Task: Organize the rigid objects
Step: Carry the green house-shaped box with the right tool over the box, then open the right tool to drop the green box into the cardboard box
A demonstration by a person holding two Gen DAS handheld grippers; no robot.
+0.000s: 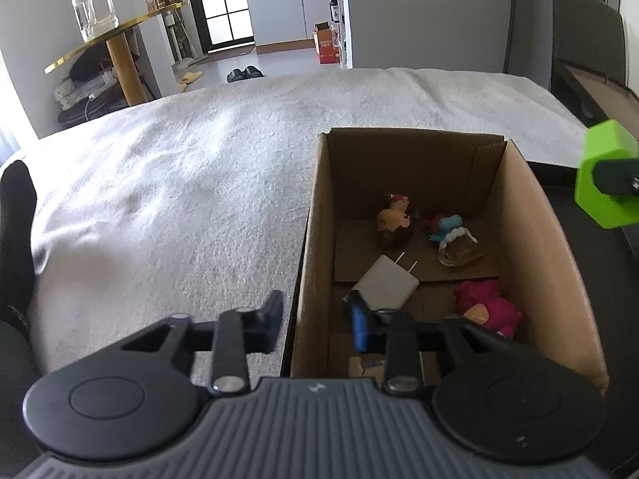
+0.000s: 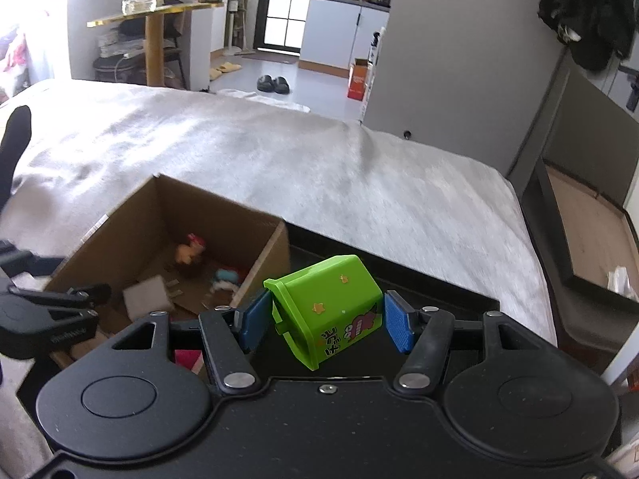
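Observation:
An open cardboard box [image 1: 531, 239] stands on the bed. It holds a white charger plug [image 1: 387, 283], a yellow-and-brown figurine [image 1: 393, 219], a blue-and-white figurine [image 1: 451, 235] and a pink toy [image 1: 487, 307]. My left gripper [image 1: 317, 315] straddles the box's left wall, one finger outside and one inside, with a gap on each side of the wall. My right gripper [image 2: 327, 323] is shut on a tilted green plastic bin [image 2: 331, 303] with a cartoon print, held in the air just right of the cardboard box [image 2: 263, 247]. The same green bin [image 1: 607, 175] shows at the right edge of the left wrist view.
The box rests on a black tray [image 2: 419, 279] on a white blanket [image 1: 179, 179]. A person's black-clad limb [image 1: 16, 219] lies at the left edge. A gold-rimmed side table [image 2: 151, 14] with a glass jar stands beyond the bed. A low open crate [image 2: 591, 231] sits at the right.

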